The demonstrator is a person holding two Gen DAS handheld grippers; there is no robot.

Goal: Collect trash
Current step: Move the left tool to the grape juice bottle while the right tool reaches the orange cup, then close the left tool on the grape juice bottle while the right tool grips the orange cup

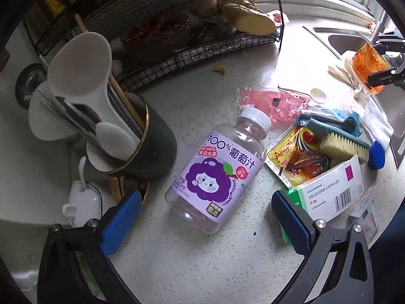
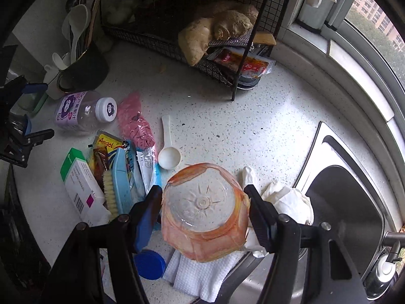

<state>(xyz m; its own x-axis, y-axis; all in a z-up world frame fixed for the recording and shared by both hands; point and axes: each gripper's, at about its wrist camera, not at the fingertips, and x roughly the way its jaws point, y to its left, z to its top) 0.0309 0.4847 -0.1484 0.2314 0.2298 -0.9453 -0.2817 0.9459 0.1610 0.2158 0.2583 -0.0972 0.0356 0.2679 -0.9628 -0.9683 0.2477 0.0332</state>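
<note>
Gripping one orange bottle (image 2: 205,215), right jaws clamp; left jaws gape above one juice bottle (image 1: 215,172).

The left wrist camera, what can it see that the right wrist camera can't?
Only the left wrist view shows the grape bottle's whole label between its own open gripper.

Only the right wrist view shows the window, the white gloves and the sauce packets under the rack.

Both show the orange container clamped in the right gripper, the brush, the medicine box and the ginger.
</note>
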